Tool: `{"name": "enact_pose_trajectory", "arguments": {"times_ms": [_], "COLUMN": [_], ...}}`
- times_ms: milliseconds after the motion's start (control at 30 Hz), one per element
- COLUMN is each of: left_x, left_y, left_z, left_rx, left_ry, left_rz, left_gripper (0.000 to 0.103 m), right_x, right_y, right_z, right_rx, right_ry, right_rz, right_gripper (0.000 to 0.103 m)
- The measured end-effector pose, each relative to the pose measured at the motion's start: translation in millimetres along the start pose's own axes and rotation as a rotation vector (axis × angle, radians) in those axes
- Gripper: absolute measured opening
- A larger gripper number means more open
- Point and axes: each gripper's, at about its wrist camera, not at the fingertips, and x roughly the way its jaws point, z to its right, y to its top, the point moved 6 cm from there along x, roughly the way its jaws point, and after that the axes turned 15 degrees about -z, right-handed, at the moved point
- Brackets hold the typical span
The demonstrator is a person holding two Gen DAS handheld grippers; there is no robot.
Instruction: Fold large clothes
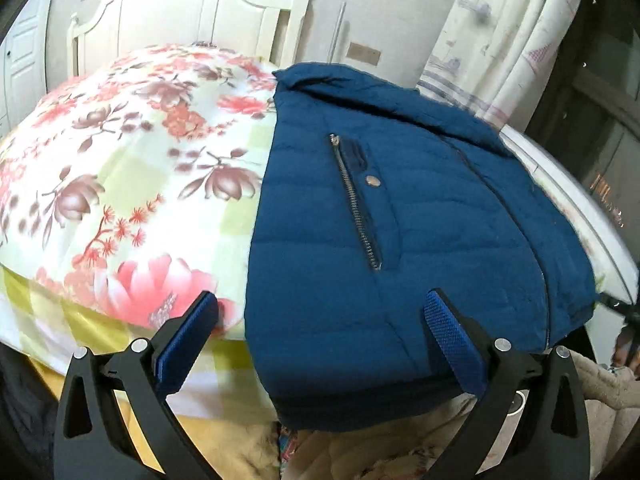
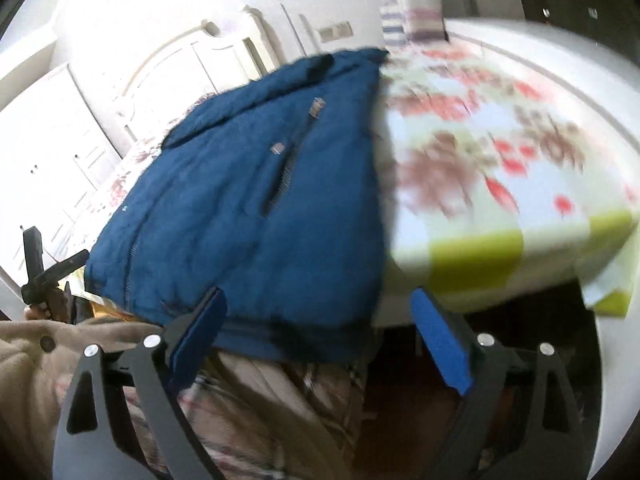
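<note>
A folded dark-blue quilted jacket (image 1: 400,220) lies at the near edge of the floral-sheeted bed (image 1: 140,160), its hem overhanging. The left gripper (image 1: 320,332) and right gripper (image 2: 316,332) both hang released, grasping nothing.

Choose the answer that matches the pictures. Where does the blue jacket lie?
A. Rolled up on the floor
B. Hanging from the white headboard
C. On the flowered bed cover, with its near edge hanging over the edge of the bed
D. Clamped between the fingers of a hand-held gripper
C: the blue jacket is spread on the flowered bed cover, its near edge drooping past the bed's edge, and neither hand-held gripper touches it.
</note>
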Motion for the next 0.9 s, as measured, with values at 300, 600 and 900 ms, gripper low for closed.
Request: {"name": "enact_pose_trajectory", "arguments": {"times_ms": [300,600,900], "left_x": [1,-5,-1], "left_y": [-11,-1,0], "left_z": [16,-8,1], "left_rx": [0.082,-0.029,0.017], "left_ry": [0.004,-0.16,-0.2], "left_rz": [-0.026,-0.004,-0.037], "left_gripper": [0.076,0.064,0.048], "right_x": [16,5,-6], "right_y": [-3,8,9], "right_z": [-14,-14,-31], "right_rx": [-0.072,-0.087,-0.159], "right_ry": [0.1,0.188,0.325], "right_rz": [-0.015,0.049,0.075], "right_gripper": [0.054,0.043,0.036]}}
